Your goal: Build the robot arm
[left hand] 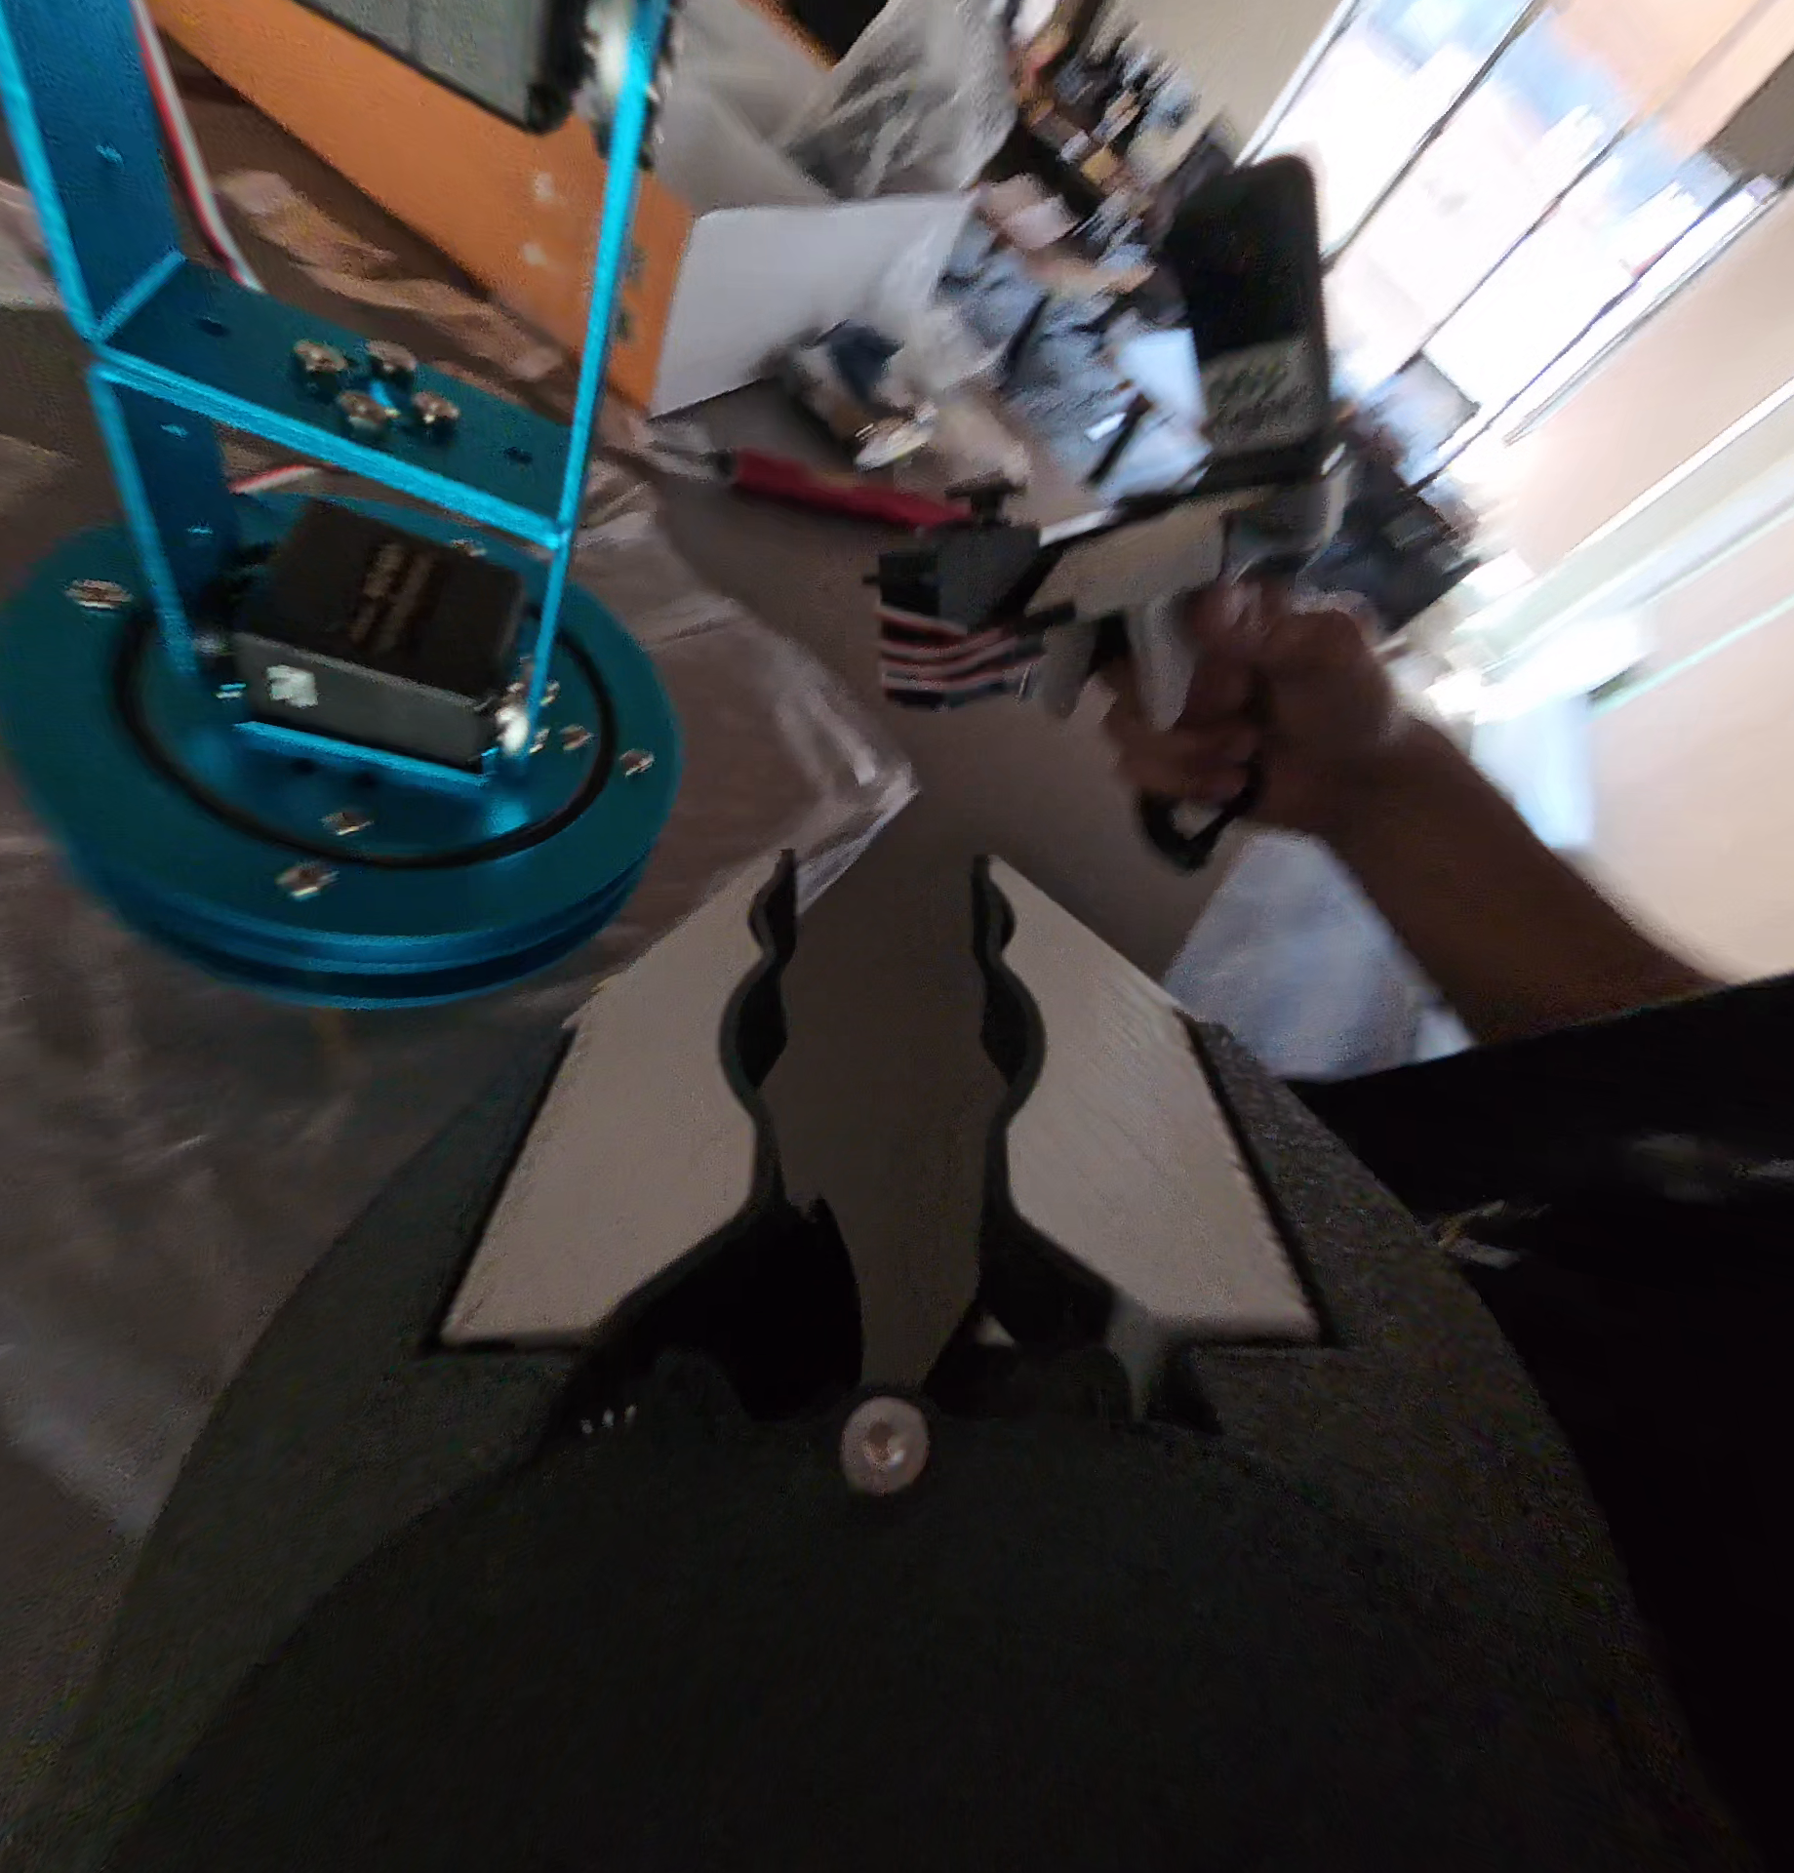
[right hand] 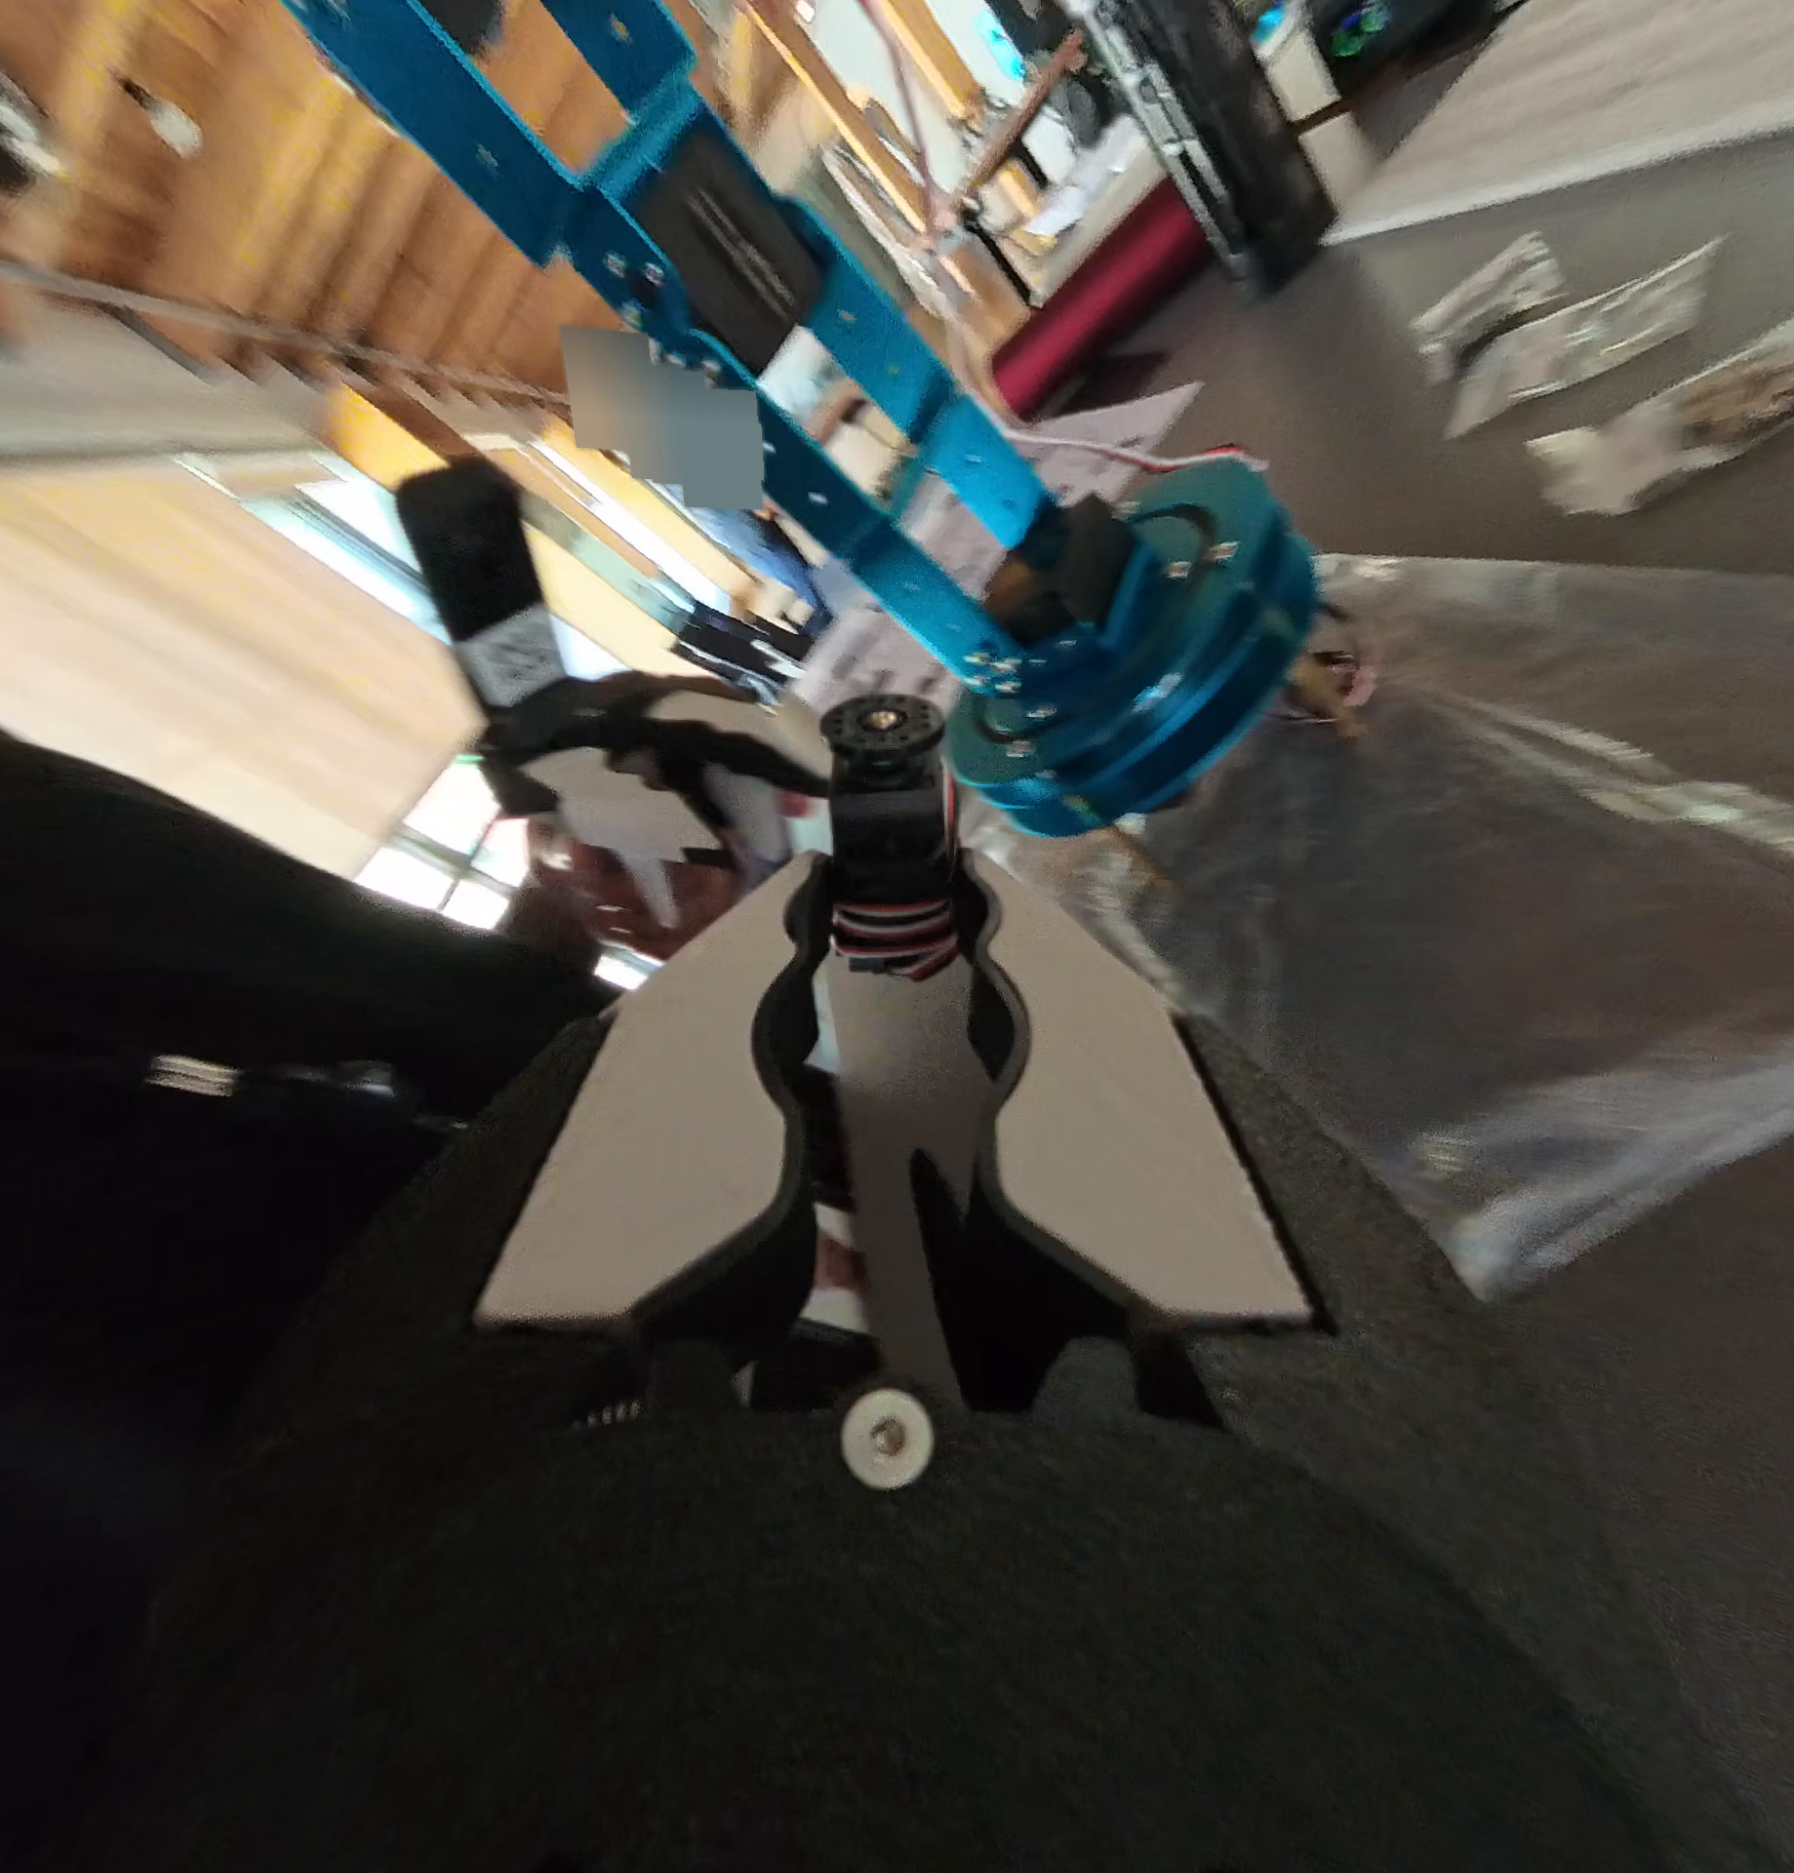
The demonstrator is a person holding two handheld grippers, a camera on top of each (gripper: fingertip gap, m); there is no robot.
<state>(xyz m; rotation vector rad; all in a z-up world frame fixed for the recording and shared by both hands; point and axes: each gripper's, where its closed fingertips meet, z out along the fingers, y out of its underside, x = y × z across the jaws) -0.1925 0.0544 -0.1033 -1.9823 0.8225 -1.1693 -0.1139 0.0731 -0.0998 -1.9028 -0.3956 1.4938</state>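
Observation:
A blue metal robot arm with a round base [left hand: 335, 811] and upright brackets stands on the grey table, with a black servo [left hand: 386, 628] mounted in the base. My left gripper [left hand: 884, 882] is open and empty, just right of the base. My right gripper [right hand: 892, 882] is shut on a loose black servo motor [right hand: 884, 801] with a coiled red, white and black wire, held above the table near the blue base [right hand: 1156, 689]. The left wrist view shows that gripper [left hand: 963, 618] with the servo [left hand: 948, 583], held by a hand [left hand: 1278, 709]. The left gripper [right hand: 629, 770] shows in the right wrist view.
Clear plastic bags [right hand: 1480, 912] lie on the table under and around the blue base. A red-handled tool [left hand: 822, 484] and white paper [left hand: 801, 294] lie farther back. An orange box [left hand: 447, 172] stands behind the arm. Papers [right hand: 1572, 324] lie on the table's far side. Tip to tip, the grippers are about 9 centimetres apart.

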